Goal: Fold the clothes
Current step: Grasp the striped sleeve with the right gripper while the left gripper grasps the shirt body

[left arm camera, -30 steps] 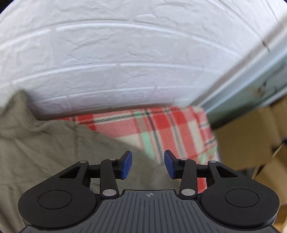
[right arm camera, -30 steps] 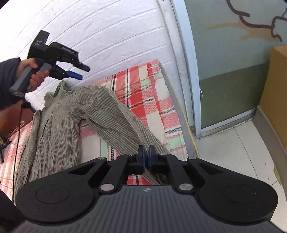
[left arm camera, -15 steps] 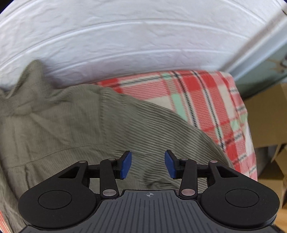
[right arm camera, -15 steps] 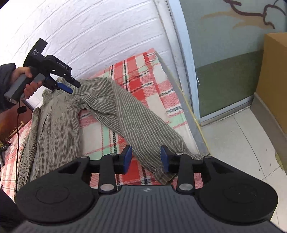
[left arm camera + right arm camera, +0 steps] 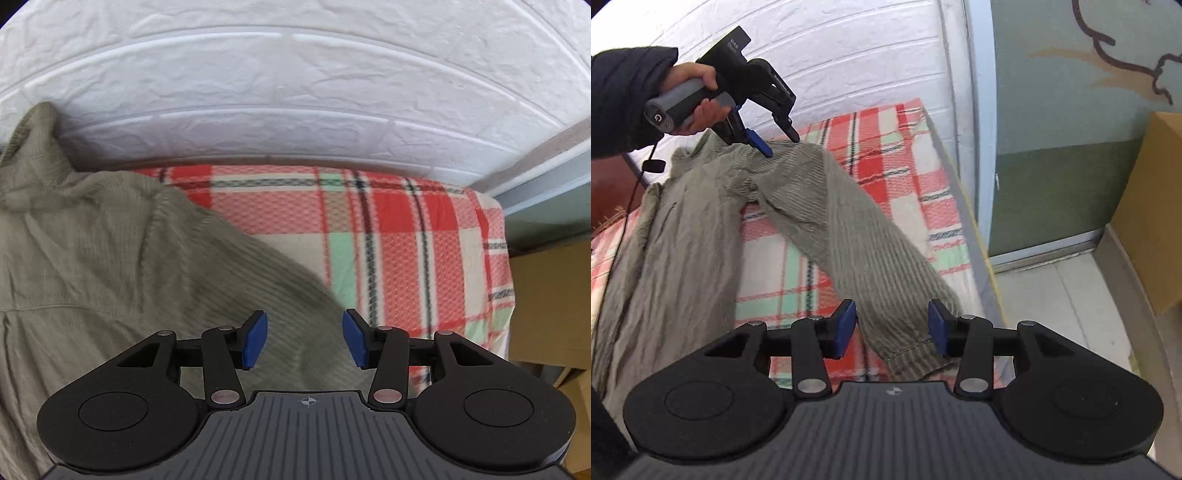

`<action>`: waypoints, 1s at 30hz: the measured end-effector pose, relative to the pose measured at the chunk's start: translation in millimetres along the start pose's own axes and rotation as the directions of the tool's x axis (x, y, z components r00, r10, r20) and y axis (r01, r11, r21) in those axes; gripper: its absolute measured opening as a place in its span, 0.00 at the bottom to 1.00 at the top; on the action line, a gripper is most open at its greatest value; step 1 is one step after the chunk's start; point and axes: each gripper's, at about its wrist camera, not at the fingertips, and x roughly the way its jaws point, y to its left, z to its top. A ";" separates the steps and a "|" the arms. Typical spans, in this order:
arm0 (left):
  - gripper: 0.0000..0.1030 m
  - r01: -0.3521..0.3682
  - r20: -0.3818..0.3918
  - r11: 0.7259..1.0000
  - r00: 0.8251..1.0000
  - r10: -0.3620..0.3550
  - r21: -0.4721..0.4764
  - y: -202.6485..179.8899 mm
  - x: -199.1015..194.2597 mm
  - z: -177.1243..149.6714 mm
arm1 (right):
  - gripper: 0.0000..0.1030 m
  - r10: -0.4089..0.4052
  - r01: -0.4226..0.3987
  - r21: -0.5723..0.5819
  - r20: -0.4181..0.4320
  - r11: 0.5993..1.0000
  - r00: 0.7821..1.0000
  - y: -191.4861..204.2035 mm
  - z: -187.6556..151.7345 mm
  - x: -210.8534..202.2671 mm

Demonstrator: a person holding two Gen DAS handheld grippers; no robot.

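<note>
Even, soft daylight fills both of my views, bright on the white brick wall ahead of my tools, with no glare and only faint shadow under the shirt. The fisheye bends the wall's brick lines into arcs and darkens the top corners. The cloth just beyond my left gripper smears with motion blur, while my own black tool bodies stay sharp.
</note>
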 end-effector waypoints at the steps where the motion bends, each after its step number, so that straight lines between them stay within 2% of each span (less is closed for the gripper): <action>1: 0.59 -0.006 -0.002 1.000 1.000 0.006 -0.002 -3.0 1.8 -0.3 | 0.48 0.000 0.000 -0.001 -0.008 1.000 1.000 -0.5 1.8 3.6; 3: 0.59 -0.014 -0.008 1.000 1.000 0.014 -0.002 -8.3 5.2 -1.1 | 0.48 -0.005 0.005 -0.011 -0.026 1.000 1.000 2.3 3.1 10.9; 4: 0.59 -0.019 -0.007 1.000 1.000 0.019 -0.001 -10.0 6.3 -1.9 | 0.42 -0.009 0.008 -0.014 -0.033 1.000 0.999 3.7 3.1 13.6; 5: 0.59 -0.025 -0.006 1.000 1.000 0.025 0.003 -11.2 7.3 -2.8 | 0.30 -0.010 0.009 -0.011 -0.039 1.000 0.999 4.4 2.6 15.3; 6: 0.59 -0.029 -0.003 1.000 1.000 0.029 0.009 -12.2 7.8 -3.5 | 0.01 -0.011 0.010 -0.008 -0.045 1.000 0.999 5.2 2.2 17.0; 9: 0.59 -0.033 0.015 0.999 0.999 0.032 0.020 -13.7 5.6 -3.1 | 0.00 0.021 -0.022 -0.009 -0.017 1.000 1.000 9.7 0.1 5.1; 16: 0.60 -0.043 0.004 0.999 0.999 0.043 0.029 -11.1 9.1 -1.4 | 0.00 0.199 -0.199 -0.023 0.005 0.980 0.980 17.2 -6.1 -34.8; 20: 0.61 -0.051 -0.003 0.998 0.999 0.051 0.040 -8.6 11.4 -2.5 | 0.00 0.213 -0.213 -0.012 -0.003 0.977 0.977 17.9 -11.3 -44.2; 21: 0.56 -0.051 -0.002 0.997 0.999 0.051 0.050 -8.0 11.4 -3.5 | 0.00 0.210 -0.210 -0.004 -0.005 0.978 0.978 17.2 -12.5 -44.6; 22: 0.25 -0.057 0.004 0.996 0.998 0.057 0.066 -7.6 11.1 -4.5 | 0.00 0.204 -0.204 0.005 -0.006 0.979 0.979 16.1 -13.6 -44.1; 23: 0.07 -0.061 0.008 0.995 0.998 0.061 0.081 -7.3 10.9 -5.5 | 0.00 0.199 -0.199 0.014 -0.006 0.980 0.980 15.1 -14.2 -43.5; 24: 0.00 -0.059 0.007 0.994 0.998 0.059 0.095 -6.7 11.0 -5.9 | 0.00 0.195 -0.195 0.023 -0.005 0.981 0.981 14.3 -14.1 -42.8; 30: 0.00 -0.016 0.038 0.990 0.999 0.011 0.137 -3.5 -7.5 -5.0 | 0.00 0.202 -0.204 0.068 0.028 0.977 0.979 10.2 -13.4 -50.1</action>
